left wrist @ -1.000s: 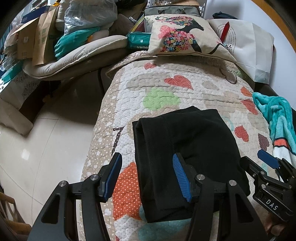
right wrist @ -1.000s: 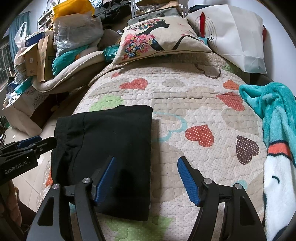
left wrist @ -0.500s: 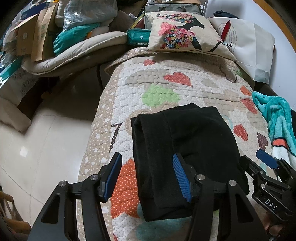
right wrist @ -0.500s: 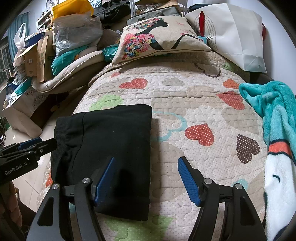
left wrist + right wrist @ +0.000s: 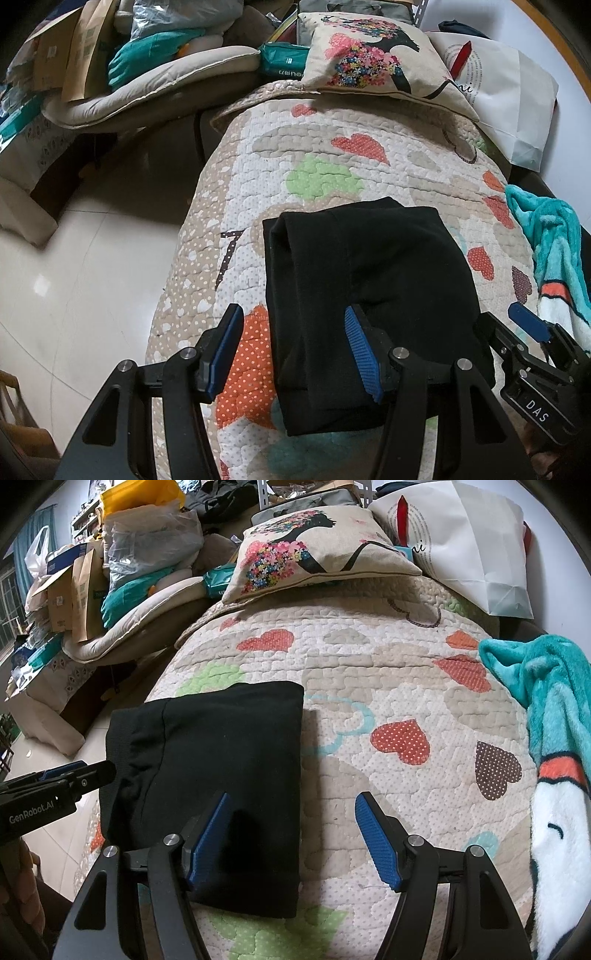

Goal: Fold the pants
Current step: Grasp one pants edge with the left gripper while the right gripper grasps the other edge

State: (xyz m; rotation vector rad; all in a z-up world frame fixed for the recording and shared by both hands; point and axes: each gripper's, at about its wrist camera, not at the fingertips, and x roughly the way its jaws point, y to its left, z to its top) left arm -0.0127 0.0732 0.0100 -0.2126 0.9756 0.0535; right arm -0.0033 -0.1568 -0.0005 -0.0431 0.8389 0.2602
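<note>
The black pants (image 5: pixel 365 280) lie folded into a compact rectangle on the heart-patterned quilt (image 5: pixel 332 170); they also show in the right wrist view (image 5: pixel 221 760). My left gripper (image 5: pixel 295 350) is open and empty, held over the pants' near left edge. My right gripper (image 5: pixel 291 834) is open and empty, over the pants' near right edge. The right gripper's tip shows at the lower right of the left wrist view (image 5: pixel 532 332). The left gripper's tip shows at the left of the right wrist view (image 5: pixel 74 775).
A floral cushion (image 5: pixel 314 554) and a white paper bag (image 5: pixel 472 546) lie at the bed's far end. A teal plush blanket (image 5: pixel 554 709) lies along the right side. Piled boxes, bags and cushions (image 5: pixel 129 66) stand beyond the tiled floor (image 5: pixel 74 266) to the left.
Both grippers stay open and nearly still over the folded pants. The left wrist view has shifted slightly, showing a little more floor. The pants have not moved.
</note>
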